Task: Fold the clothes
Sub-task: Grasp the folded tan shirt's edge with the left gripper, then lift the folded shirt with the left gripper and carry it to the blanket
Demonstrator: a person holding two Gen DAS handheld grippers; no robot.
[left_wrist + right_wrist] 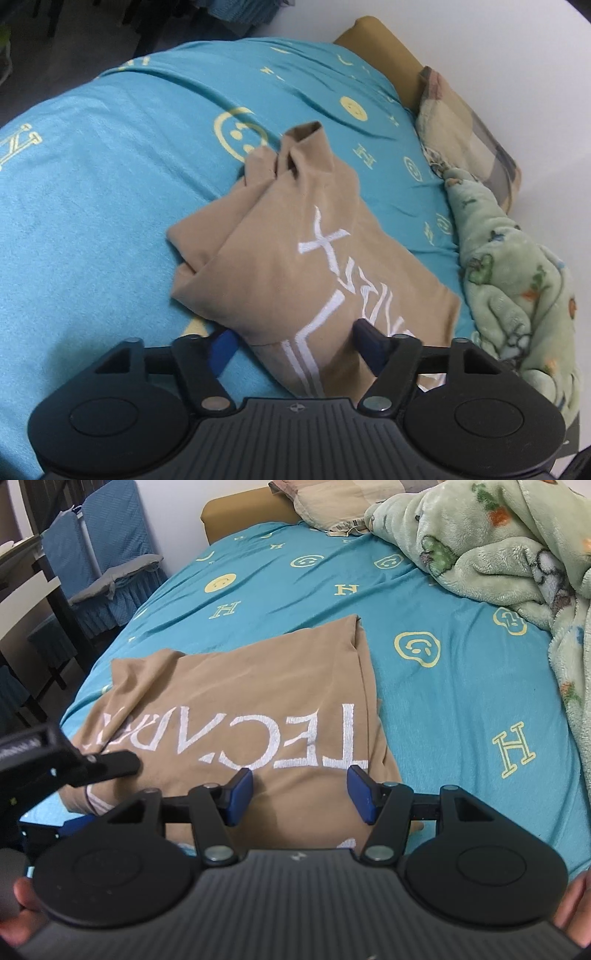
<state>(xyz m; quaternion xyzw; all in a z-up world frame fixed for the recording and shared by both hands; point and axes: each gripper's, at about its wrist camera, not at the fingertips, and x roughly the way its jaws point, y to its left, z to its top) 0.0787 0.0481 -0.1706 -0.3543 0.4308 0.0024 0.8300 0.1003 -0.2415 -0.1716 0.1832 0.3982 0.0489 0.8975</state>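
Just in front of the right hand-held gripper lies the tan shirt, flat on the blue bed sheet. Its big white letters face up. This hand-held gripper is wide open and holds nothing; its two blue pads sit just over the near edge of the shirt.

The left hand-held gripper is wide open too. One blue pad is out past the shirt's side edge and the other is over the cloth, so the edge runs between them. From there the shirt looks part folded: its far end is bunched, with a sleeve sticking up.

The shirt may be halfway folded, or it may be done and just let go. I cannot tell which.

If a grab comes next, each hand-held gripper should go low and pinch all the layers at the near edge, not just the top one. Both should lift together, at the same height, so the cloth stays smooth. Move slowly, and keep away from the fluffy green blanket off to the right.
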